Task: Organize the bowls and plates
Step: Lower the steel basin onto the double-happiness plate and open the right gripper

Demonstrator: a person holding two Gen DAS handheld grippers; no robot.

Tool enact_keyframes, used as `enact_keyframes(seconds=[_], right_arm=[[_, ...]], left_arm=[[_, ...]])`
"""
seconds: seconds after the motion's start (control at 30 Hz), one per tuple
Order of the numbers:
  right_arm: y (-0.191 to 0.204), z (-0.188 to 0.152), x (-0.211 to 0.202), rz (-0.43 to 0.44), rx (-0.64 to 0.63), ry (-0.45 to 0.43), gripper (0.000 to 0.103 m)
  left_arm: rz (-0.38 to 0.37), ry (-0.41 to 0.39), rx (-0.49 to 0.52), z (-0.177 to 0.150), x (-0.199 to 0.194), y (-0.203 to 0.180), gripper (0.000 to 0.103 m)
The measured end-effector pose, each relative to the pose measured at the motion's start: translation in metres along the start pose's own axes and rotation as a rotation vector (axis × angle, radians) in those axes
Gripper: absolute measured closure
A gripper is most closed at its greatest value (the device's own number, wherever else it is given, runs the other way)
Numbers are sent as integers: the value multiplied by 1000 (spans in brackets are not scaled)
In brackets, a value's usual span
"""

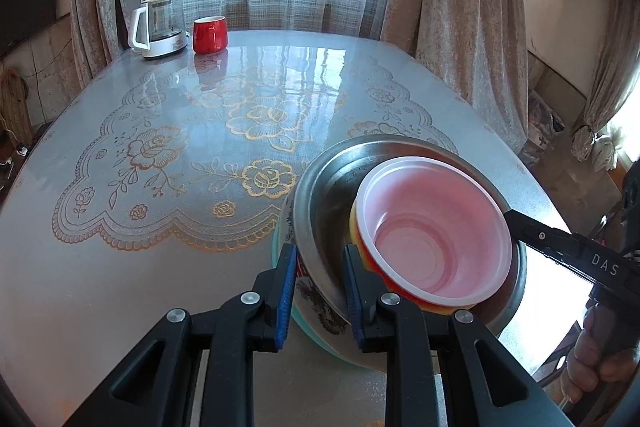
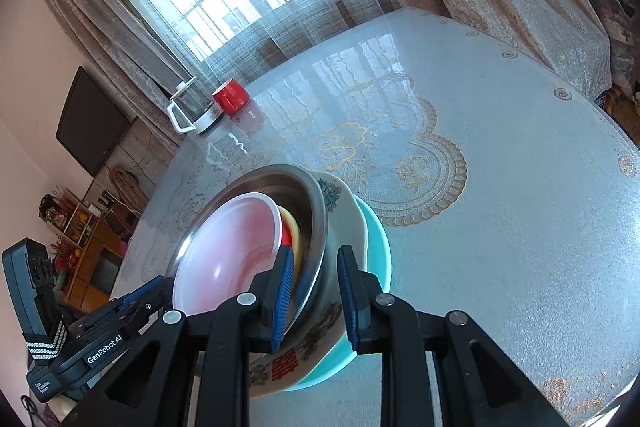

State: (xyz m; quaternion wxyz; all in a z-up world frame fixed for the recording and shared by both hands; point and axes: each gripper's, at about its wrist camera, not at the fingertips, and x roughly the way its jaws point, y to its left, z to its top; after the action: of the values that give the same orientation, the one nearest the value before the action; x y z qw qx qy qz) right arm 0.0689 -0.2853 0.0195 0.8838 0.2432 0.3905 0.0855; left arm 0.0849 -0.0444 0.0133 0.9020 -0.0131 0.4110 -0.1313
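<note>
A nested stack stands on the table near its front edge: a white-rimmed pink bowl (image 1: 434,227) inside a yellow and red one, inside a steel bowl (image 1: 332,195), inside a white patterned bowl (image 2: 340,211), on a teal plate (image 2: 378,247). My left gripper (image 1: 318,291) straddles the rims of the steel and patterned bowls on one side, jaws partly closed around them. My right gripper (image 2: 314,297) straddles the same rims on the opposite side. The right gripper also shows in the left wrist view (image 1: 560,247), at the pink bowl's rim.
A glass kettle with a white handle (image 1: 160,27) and a red mug (image 1: 210,35) stand at the table's far end by the curtained window. The table (image 1: 200,147) has a lace-patterned cover. A TV and shelves (image 2: 88,123) stand beyond the table.
</note>
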Motion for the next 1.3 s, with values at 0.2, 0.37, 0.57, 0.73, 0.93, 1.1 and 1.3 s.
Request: enact_keyframes(seconds=[0.2,0.37,0.57,0.73,0.93,1.1,1.3], right_arm=[[6,0,4,-3,-20,-2,87],[9,-1,8,-4,-32,3,87],[10,-3,9,-13,-51,1,87],[10,-4,8,-19,-57,-2,87],[10,-5,8,-19,-57,-8,87],[11,-5,9,-22,-53,-8,87],[11,-4,7,-17,-40,-5,86]], left_arm=[[12,-4,9,-2,0,-2,79],[15,-5,12,-2,0,-3,79],[19,-7,8,-2,2,-3,79],[23,-5,1,-2,3,-3,79],[28,-11,0,-3,2,-3,79],[44,-18,4,-2,3,-3,79],[42,-27,-11,-5,-1,0,76]])
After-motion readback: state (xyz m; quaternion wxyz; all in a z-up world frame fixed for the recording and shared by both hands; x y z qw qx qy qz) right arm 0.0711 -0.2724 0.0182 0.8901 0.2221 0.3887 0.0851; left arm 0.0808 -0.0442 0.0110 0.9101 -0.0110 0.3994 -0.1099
